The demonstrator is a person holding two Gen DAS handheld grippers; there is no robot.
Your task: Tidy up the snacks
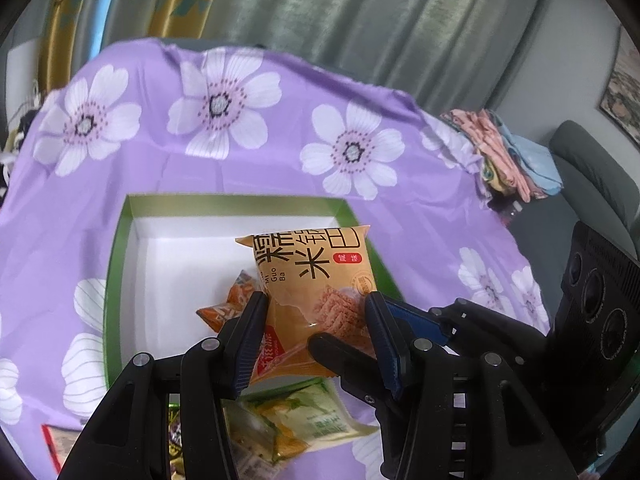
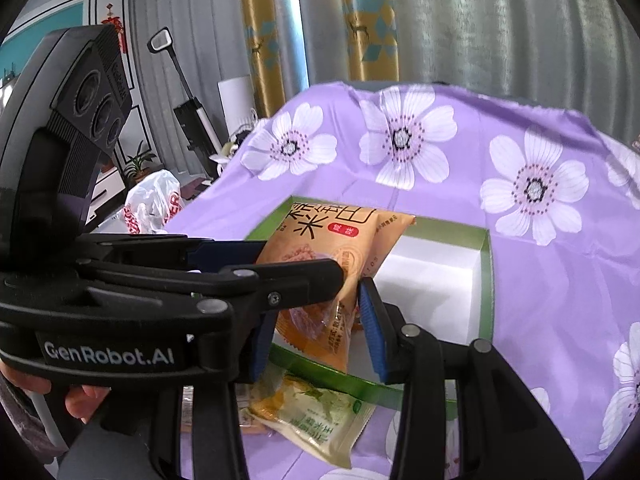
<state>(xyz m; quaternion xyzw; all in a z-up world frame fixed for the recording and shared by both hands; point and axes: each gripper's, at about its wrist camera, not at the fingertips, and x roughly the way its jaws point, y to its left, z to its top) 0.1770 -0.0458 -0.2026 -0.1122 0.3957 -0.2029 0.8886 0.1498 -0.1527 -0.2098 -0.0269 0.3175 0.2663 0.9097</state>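
Left wrist view: the left tool [image 1: 316, 308] has its fingers part open on either side of the orange packet [image 1: 316, 280], which hangs over the box [image 1: 120, 280]. The right tool's fingers reach in from the right and pinch the packet's lower edge, so who bears the weight is hard to judge — possibly a handover. Two small orange snacks [image 1: 230, 304] already lie in the box. A green packet [image 1: 304, 416] and a few more wrappers wait on the tabletop [image 1: 180, 168] at the near edge.

Right wrist view: the right tool [image 2: 312, 312] straddles the orange packet's [image 2: 340, 248] lower end, fingers part open; contact is unclear. The left tool [image 2: 280, 272] crosses in front and seems to clamp the packet. Below, the green packet [image 2: 316, 416] lies outside the box [image 2: 486, 280].

Judged so, the task is early — a few snacks boxed, several left.
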